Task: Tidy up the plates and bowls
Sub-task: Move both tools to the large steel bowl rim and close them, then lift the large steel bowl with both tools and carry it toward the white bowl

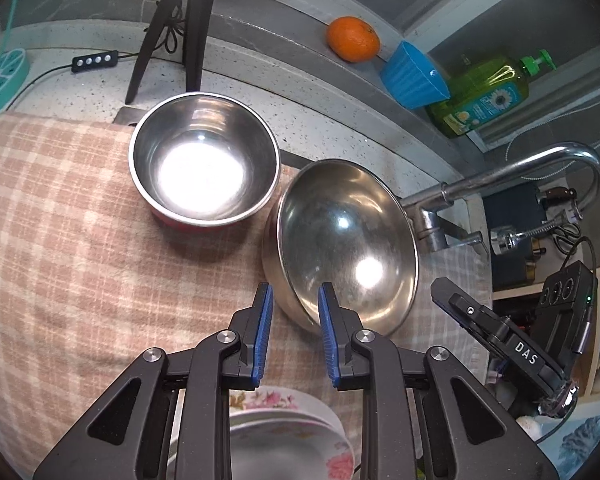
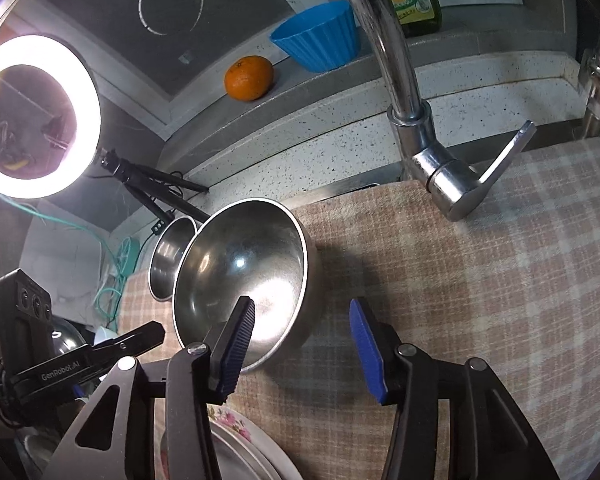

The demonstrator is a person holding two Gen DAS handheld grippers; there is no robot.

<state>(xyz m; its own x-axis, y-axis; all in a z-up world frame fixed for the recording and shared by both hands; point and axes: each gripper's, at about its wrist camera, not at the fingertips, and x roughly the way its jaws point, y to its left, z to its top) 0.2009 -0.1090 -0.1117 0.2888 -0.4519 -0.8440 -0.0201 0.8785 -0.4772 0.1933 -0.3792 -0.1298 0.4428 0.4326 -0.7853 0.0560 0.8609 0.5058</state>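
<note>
A large steel bowl point(image 1: 346, 244) stands tilted on the checked cloth point(image 1: 60, 240); it also shows in the right wrist view point(image 2: 244, 276). A smaller steel bowl point(image 1: 204, 162) with a red outside sits upright behind it to the left, also in the right wrist view point(image 2: 170, 256). My left gripper point(image 1: 294, 300) is open, its jaws astride the large bowl's near rim. My right gripper point(image 2: 302, 320) is open, its left finger over the bowl's inside, its right finger outside the wall. Flowered plates point(image 1: 284, 436) lie stacked below both grippers, also in the right wrist view point(image 2: 236, 440).
A tap point(image 2: 404, 120) rises at the back of the cloth point(image 2: 500, 280). An orange point(image 1: 353, 38), a blue cup point(image 1: 414, 76) and a green soap bottle point(image 1: 484, 94) stand on the back ledge. A ring light point(image 2: 32, 118) on a tripod point(image 1: 180, 28) stands at the left.
</note>
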